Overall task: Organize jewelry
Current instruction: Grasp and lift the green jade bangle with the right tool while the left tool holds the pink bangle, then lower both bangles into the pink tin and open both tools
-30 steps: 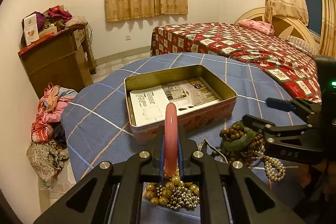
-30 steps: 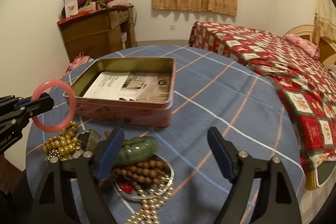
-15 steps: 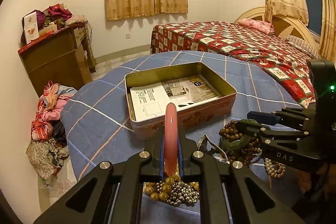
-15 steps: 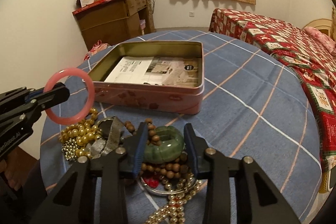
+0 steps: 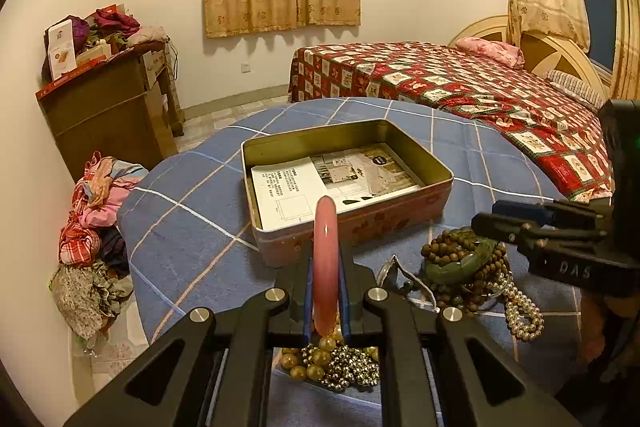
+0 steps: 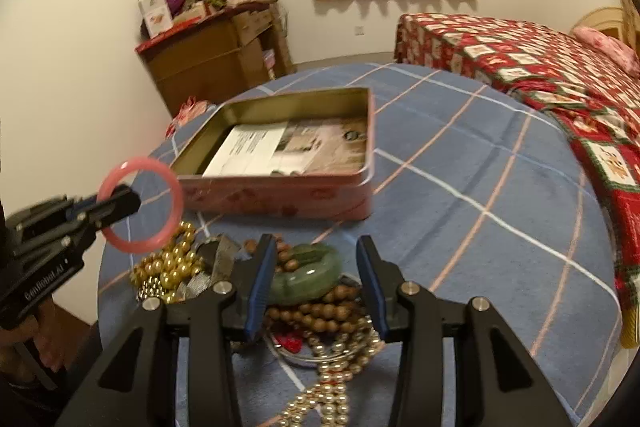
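Two tongs: left tongs [image 5: 326, 301] clench a glossy pink bangle [image 5: 326, 259], right tongs [image 6: 316, 283] opening around a green bangle [image 6: 308, 273]

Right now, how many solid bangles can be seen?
2. The pink bangle is held up in the left gripper; the green bangle lies on the bead pile between the right gripper fingers. More may be hidden.

Jewelry heap [image 5: 464, 267] before tin [image 5: 404, 211], seemingly apart.
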A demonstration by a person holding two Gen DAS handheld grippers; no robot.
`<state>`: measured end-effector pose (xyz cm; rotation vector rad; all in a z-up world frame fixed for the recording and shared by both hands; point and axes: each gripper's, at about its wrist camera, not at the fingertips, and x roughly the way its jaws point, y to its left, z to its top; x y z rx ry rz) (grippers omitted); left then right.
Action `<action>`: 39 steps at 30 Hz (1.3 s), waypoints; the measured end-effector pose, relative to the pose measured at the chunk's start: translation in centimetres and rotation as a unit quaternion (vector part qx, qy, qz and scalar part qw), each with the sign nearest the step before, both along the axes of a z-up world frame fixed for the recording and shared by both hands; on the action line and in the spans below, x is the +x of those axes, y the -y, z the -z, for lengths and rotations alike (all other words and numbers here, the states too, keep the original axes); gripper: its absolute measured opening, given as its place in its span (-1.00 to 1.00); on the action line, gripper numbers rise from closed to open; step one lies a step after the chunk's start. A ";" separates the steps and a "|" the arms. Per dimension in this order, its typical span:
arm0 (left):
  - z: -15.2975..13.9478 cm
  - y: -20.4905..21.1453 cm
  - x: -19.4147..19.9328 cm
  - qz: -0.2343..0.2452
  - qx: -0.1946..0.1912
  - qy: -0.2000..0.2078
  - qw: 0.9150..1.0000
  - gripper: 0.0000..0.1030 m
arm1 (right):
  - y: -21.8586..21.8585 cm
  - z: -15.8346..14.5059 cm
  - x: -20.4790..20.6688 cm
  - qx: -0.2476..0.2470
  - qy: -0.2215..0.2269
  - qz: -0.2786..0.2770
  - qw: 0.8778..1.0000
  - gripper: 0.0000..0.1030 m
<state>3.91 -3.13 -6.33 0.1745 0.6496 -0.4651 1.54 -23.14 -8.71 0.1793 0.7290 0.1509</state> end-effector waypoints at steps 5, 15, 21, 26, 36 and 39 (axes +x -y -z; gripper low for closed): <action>0.0 0.0 -0.1 0.000 0.001 0.000 1.000 -0.82 | -0.3 0.4 1.3 -0.025 -0.031 0.006 0.999 -0.27; 0.0 0.0 -0.2 0.000 0.001 0.002 1.000 -0.82 | -0.8 1.0 1.5 -0.033 -0.073 -0.025 0.996 -0.56; -0.2 -0.2 -0.1 -0.002 -0.002 0.003 1.000 -0.82 | -0.9 0.8 0.8 -0.035 -0.054 -0.024 0.998 -0.80; -0.6 -0.3 0.0 -0.003 -0.004 0.008 1.000 -0.82 | -1.4 -0.9 -0.1 -0.047 -0.011 -0.021 0.999 -0.83; -2.6 -0.3 0.8 0.001 0.000 0.033 0.999 -0.82 | -1.9 -4.9 0.5 -0.054 0.041 -0.026 0.997 -0.83; -2.9 0.0 1.8 -0.002 0.012 0.044 0.999 -0.82 | -1.6 -5.5 1.7 -0.049 0.048 -0.022 0.997 -0.83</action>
